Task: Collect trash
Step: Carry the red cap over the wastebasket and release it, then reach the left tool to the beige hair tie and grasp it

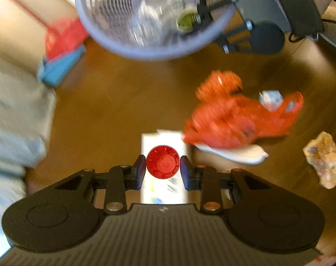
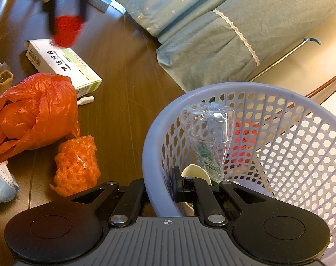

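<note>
Left gripper (image 1: 163, 165): pads clamped on a round red plastic bottle cap (image 1: 163, 162), one pad at each side. Cap is held above a white cardboard medicine box (image 1: 165, 141) that lies flat on the dark brown wooden floor (image 1: 114, 102). Left view is motion-blurred.

Right gripper (image 2: 165, 188): jaws pinched tight on the near rim of the pale lavender plastic mesh wastebasket (image 2: 252, 88), one finger inside the wall, the other outside. Basket is tipped toward the litter.

Inside the basket: a crushed clear plastic bottle (image 2: 209, 137), leaning upright, and a cream-coloured curved piece (image 2: 195, 171) (cannot tell what it is) just beside the inner finger.

On the floor to the left in the right view: a crumpled orange plastic bag (image 2: 32, 115) touching the box's near end; an orange wad of bubble wrap (image 2: 77, 166) just in front of the bag; a crumpled pale blue face mask (image 2: 1, 184) at the frame edge; a small white capsule-shaped object (image 2: 85, 100) beside the box. A crumpled tan wrapper (image 1: 325, 159) lies apart at the right in the left view.

Behind: a grey-green bedcover with white lace trim (image 2: 234, 33).
</note>
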Demonstrator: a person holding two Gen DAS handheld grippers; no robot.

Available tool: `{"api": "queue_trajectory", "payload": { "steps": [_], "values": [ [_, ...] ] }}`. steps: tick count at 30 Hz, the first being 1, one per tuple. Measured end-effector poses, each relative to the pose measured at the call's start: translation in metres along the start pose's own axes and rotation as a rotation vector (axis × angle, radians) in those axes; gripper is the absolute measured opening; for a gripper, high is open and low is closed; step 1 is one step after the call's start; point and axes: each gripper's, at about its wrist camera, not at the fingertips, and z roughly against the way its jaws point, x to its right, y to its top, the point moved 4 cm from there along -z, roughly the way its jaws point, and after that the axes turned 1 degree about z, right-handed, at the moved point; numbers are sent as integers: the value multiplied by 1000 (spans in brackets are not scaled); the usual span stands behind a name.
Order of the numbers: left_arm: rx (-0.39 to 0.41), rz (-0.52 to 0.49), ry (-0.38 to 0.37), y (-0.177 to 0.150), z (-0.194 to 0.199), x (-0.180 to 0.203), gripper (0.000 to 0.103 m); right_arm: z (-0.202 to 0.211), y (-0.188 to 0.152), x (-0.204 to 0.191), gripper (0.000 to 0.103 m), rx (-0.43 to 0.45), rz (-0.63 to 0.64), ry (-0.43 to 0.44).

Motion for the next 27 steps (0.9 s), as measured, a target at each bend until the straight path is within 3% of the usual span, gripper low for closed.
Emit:
{"api": "queue_trajectory", "payload": {
  "steps": [9,16,17,19,23,27],
  "values": [
    [209,-176,115,91,44,-24,28,2,-3,1,3,0,5,2],
    [334,-294,121,158,43,-15,30,2,-4,1,3,-1,2,0],
    [360,-297,117,168,43,-13,31,2,-3,1,2,-2,3,0],
    [394,-315,134,183,40,-11,44,2,-3,1,2,-2,3,-1],
    [388,-275,137,188,42,-22,44,2,-2,3,2,-2,-2,-1],
    [328,-216,131,158,46,-35,44,1,0,3,2,-3,-5,-2]
  ]
}}
